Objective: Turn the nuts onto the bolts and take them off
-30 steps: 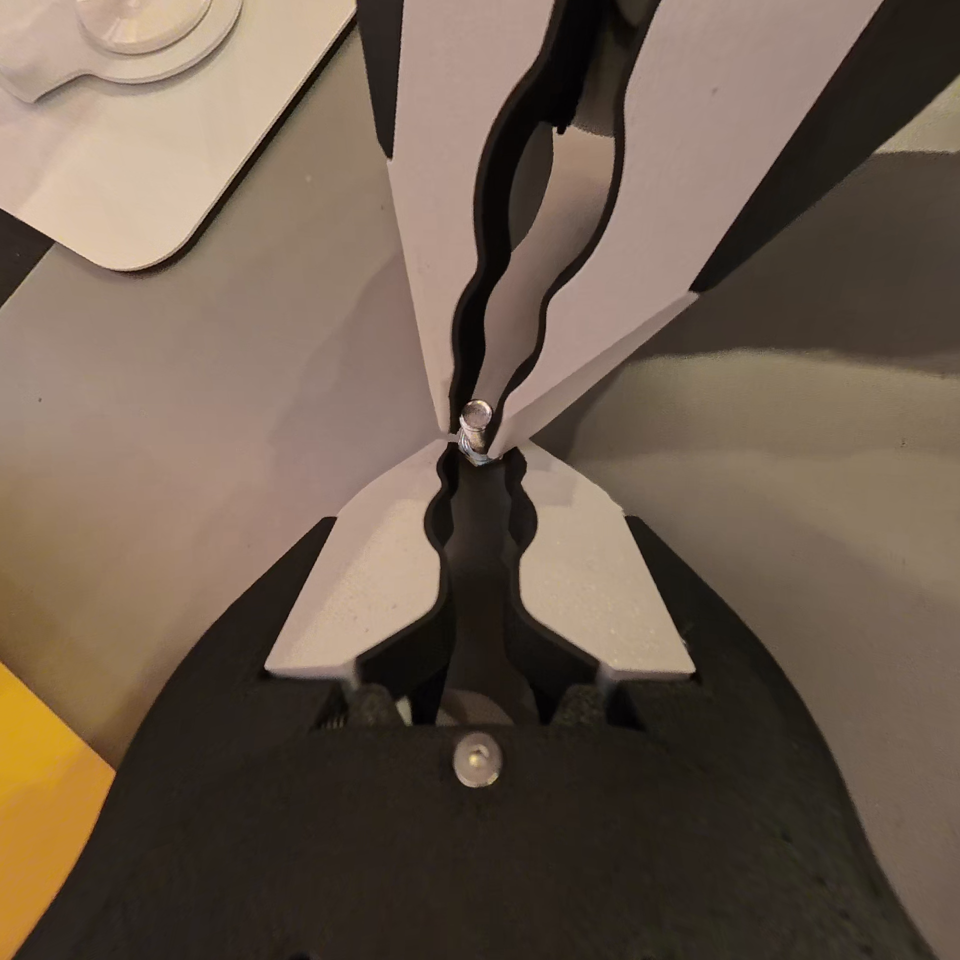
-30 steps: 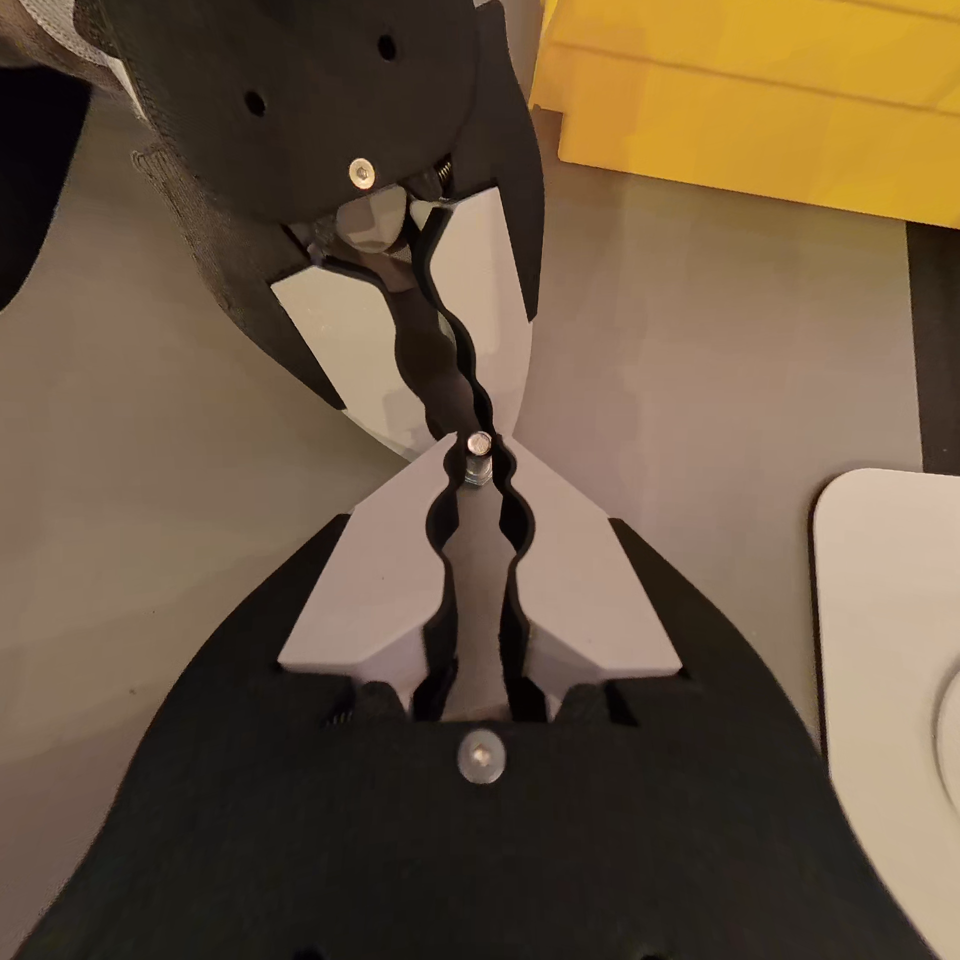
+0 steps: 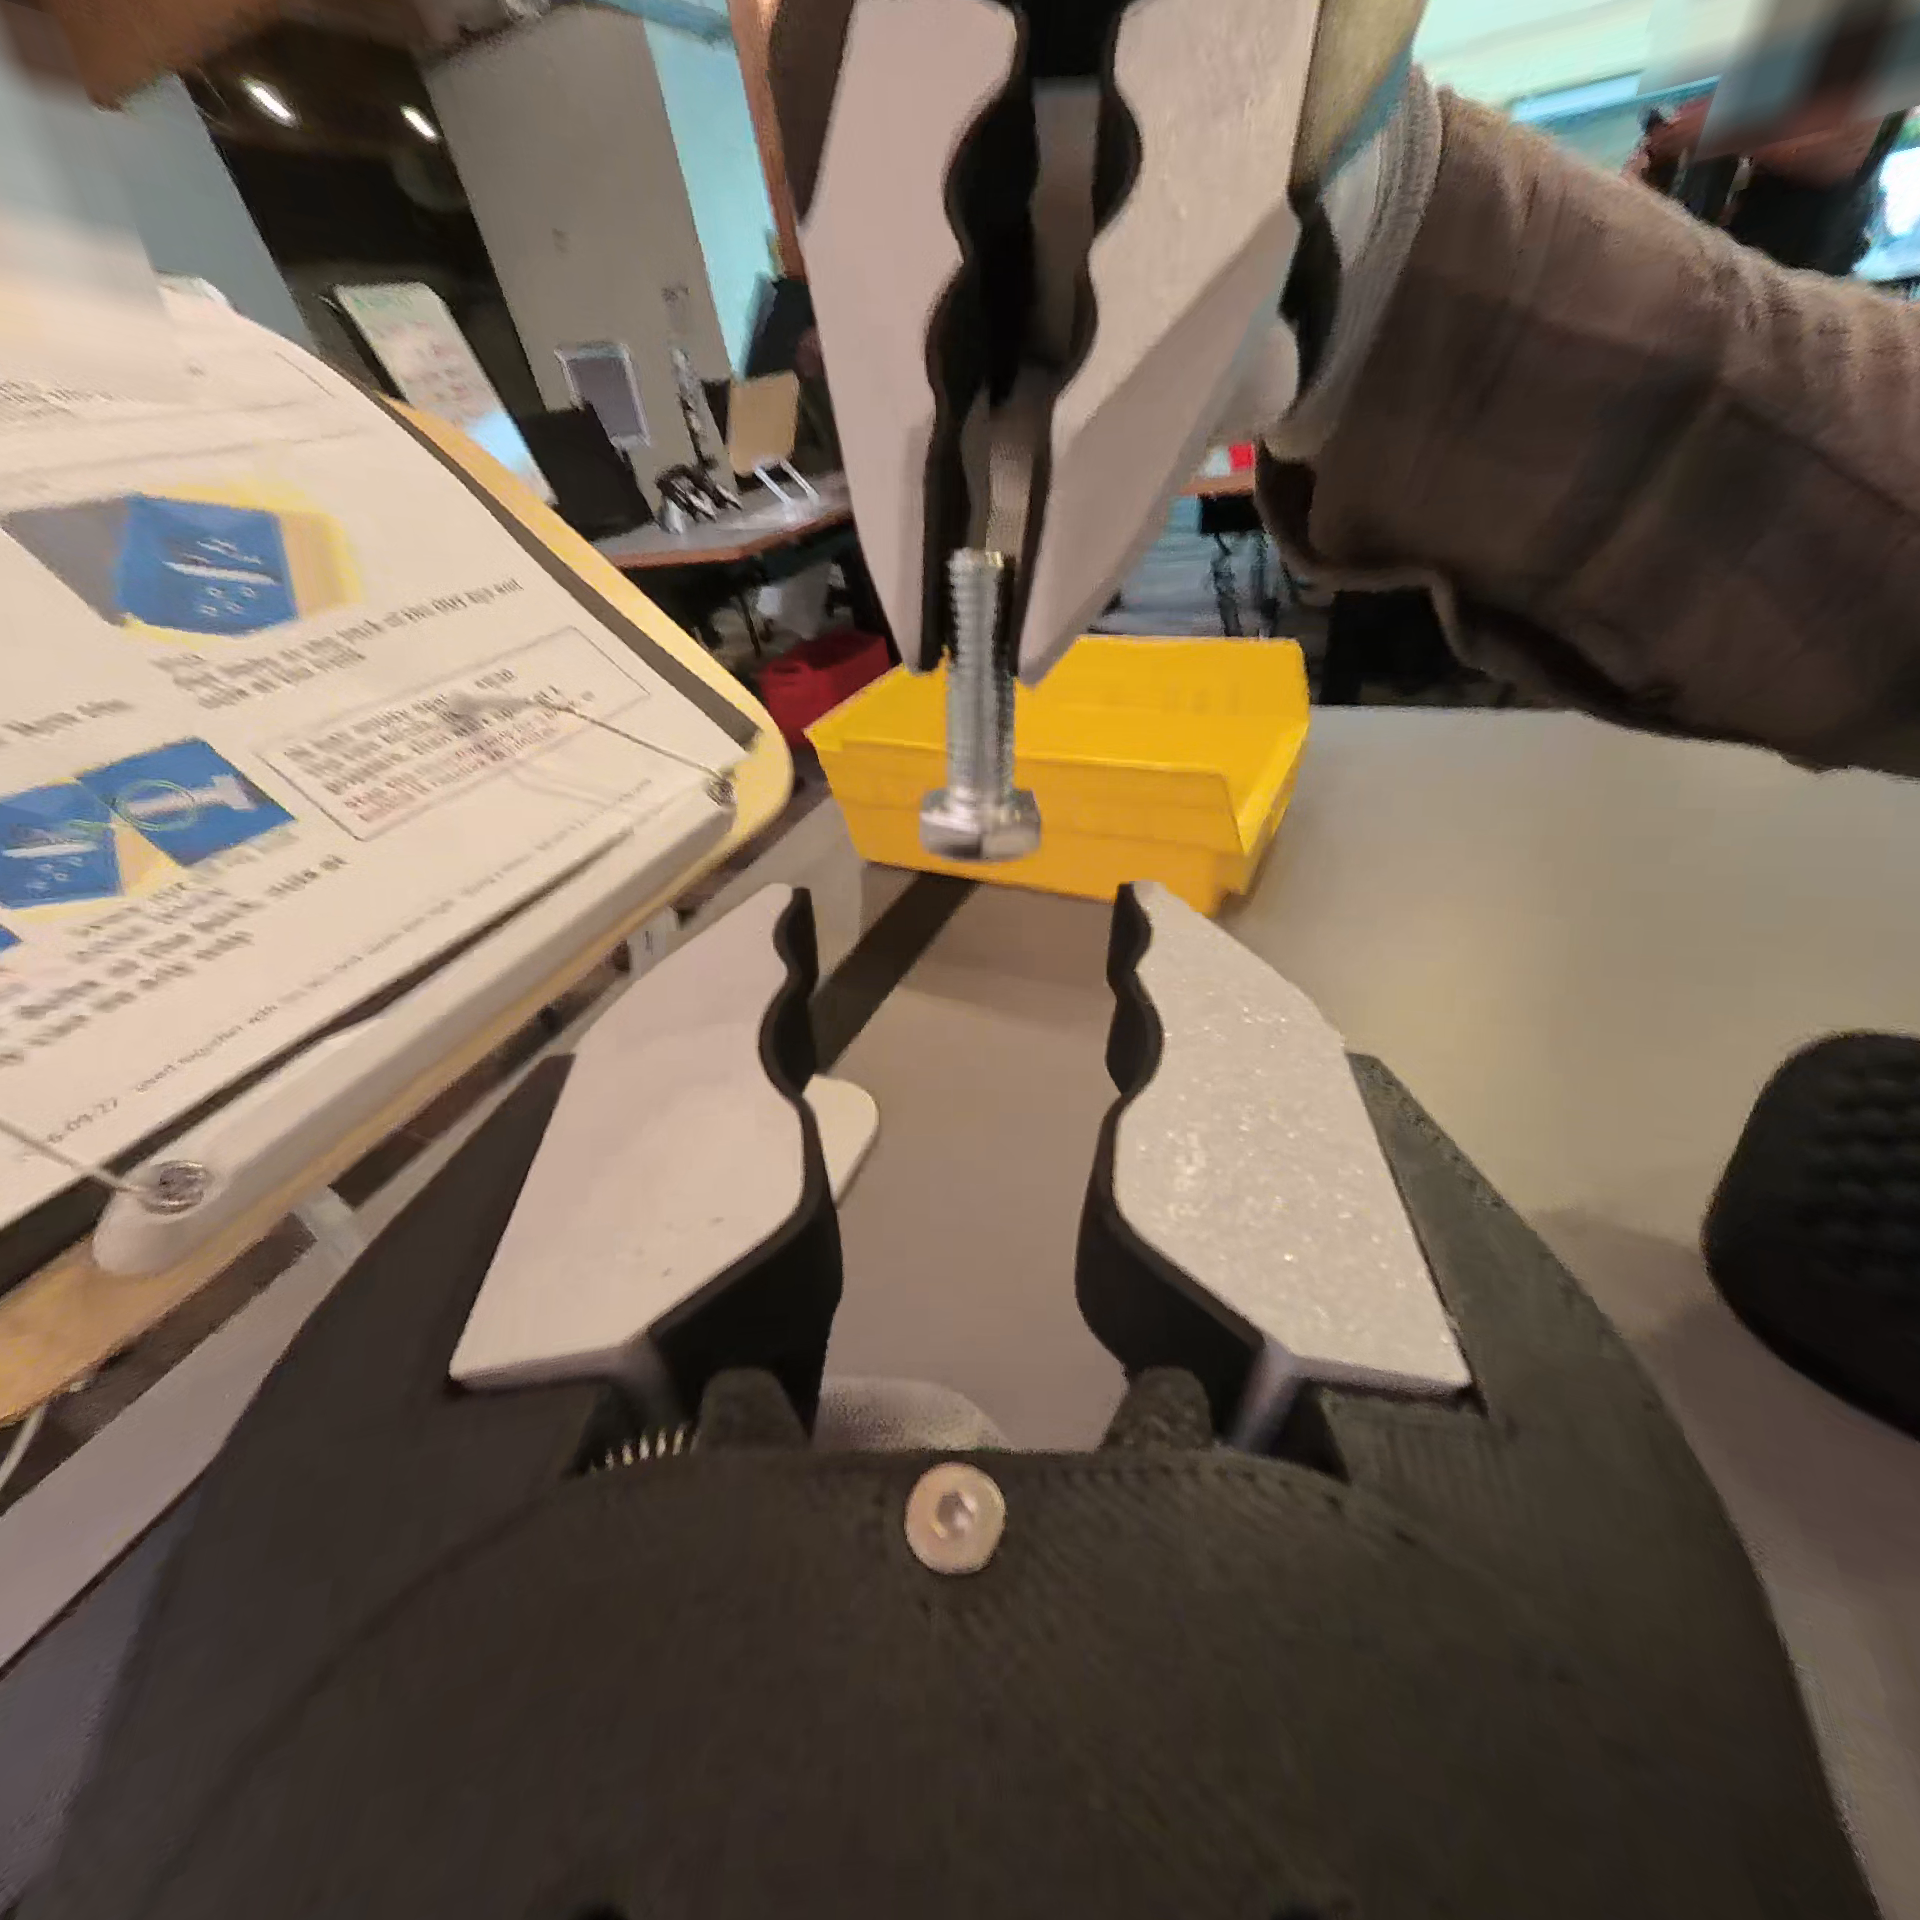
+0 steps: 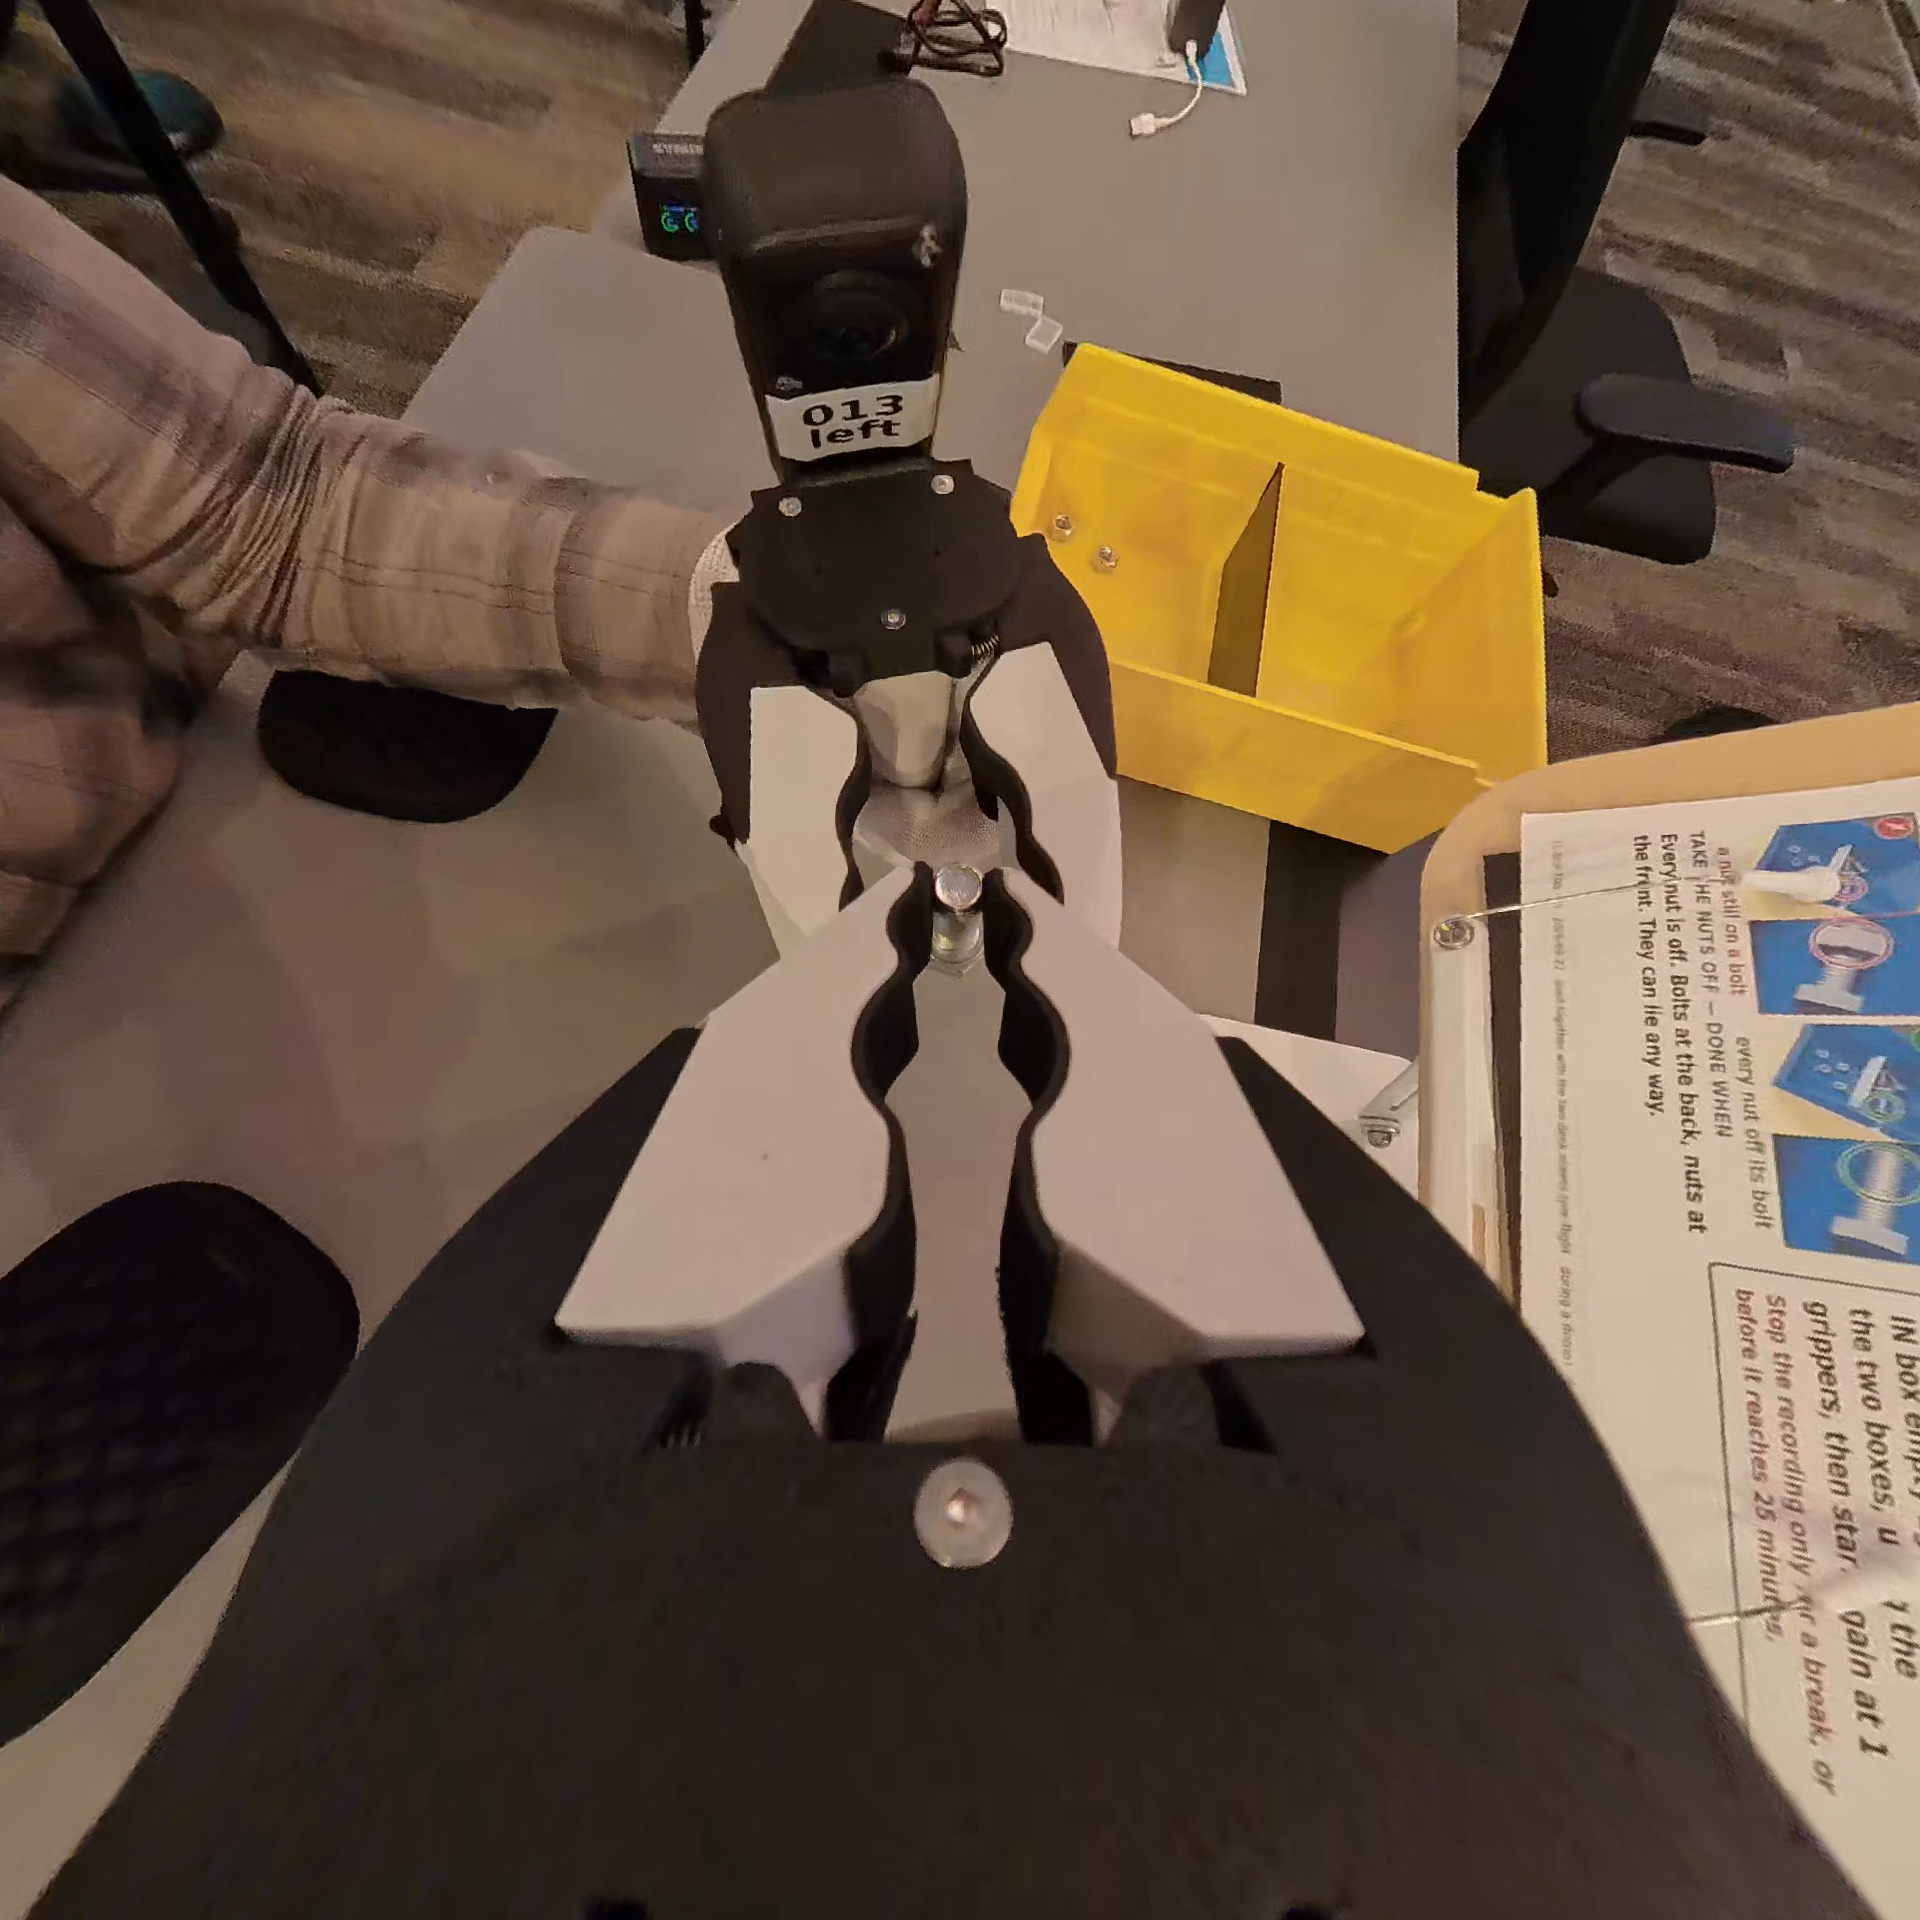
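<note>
Right gripper (image 3: 971, 665) pinching threaded steel bolt (image 3: 980, 717) | left gripper (image 3: 961, 914) spread wide, empty

A white label (image 4: 852, 421) with dark print sat under the camera (image 4: 836, 260) on the left gripper (image 4: 935, 831). Printed lines in black and red covered the instruction sheet (image 4: 1745, 1195) on its board, beside blue pictures.
</note>
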